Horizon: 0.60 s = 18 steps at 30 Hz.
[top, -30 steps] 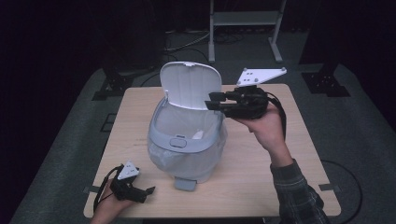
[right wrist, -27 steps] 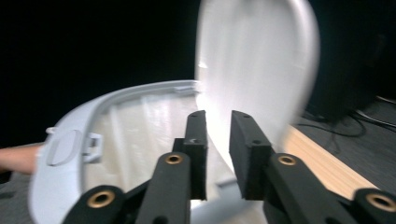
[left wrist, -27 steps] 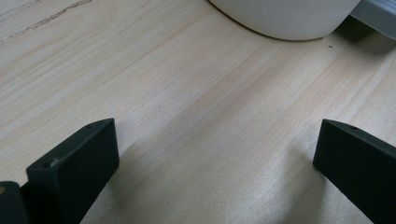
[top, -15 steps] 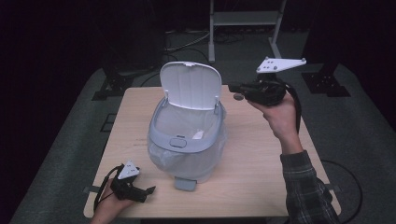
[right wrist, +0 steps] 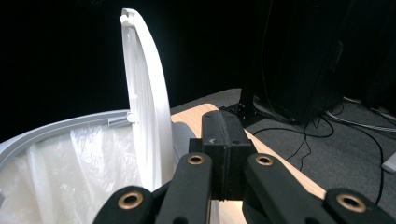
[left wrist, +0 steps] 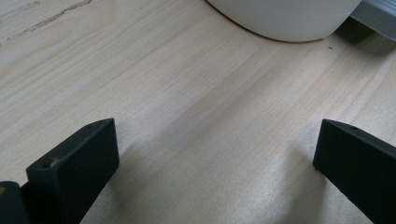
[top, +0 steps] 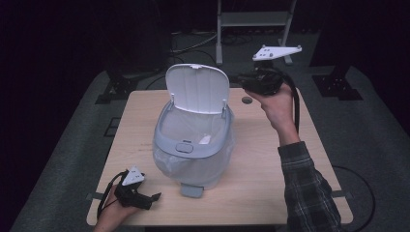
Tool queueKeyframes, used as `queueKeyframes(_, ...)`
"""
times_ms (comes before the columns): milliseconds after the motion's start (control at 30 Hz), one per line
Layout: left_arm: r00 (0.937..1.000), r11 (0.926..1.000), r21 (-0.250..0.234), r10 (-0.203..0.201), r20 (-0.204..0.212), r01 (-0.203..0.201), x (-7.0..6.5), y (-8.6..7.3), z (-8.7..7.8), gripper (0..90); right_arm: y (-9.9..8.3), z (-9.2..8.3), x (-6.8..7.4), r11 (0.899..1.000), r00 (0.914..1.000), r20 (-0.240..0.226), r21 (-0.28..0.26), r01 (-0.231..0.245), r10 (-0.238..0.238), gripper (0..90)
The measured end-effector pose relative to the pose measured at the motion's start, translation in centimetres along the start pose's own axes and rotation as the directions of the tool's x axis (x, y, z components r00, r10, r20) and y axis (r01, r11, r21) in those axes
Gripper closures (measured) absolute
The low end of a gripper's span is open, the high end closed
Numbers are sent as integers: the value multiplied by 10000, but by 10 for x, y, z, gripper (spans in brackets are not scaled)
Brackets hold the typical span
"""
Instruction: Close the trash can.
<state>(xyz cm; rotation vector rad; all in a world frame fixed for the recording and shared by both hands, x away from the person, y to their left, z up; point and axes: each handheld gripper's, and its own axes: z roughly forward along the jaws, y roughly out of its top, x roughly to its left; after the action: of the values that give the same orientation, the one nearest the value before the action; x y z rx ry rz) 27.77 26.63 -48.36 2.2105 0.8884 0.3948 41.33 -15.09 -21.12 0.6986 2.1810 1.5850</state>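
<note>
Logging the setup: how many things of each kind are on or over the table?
Bins with raised lid and plastic liner: 1
Hand-held tools: 2, the left tool open on the table, the right tool shut beside the lid
Total: 3

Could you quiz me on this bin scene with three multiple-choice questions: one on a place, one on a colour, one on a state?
1. Where does the left gripper rest?
A. on the table's near left corner
B. inside the bin
C. on the floor

2. What colour is the bin's lid?
A. red
B. white
C. black

3. How do the right gripper's jaws stand?
A. wide apart
B. pressed together, holding nothing
C. clamped on the lid

Answers: 1 A, it lies on the wooden table in front of the bin. 2 B, the raised lid is white. 3 B, the jaws meet with no gap.
</note>
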Motion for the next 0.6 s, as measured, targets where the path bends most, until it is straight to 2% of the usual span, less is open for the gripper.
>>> queueKeyframes(167,10000,10000,-3,-3,1,3,0,0,0,0,5,8,6,9998,9997,-117,45,208,-207,900)
queueKeyframes(367,10000,10000,-1,9,13,-9,0,0,0,0,4,3,14,9997,9983,-525,-10,238,-238,900)
queueKeyframes(600,10000,10000,4,10,20,-10,0,0,0,0,3,1,38,9976,9908,-1175,120,688,-670,900)
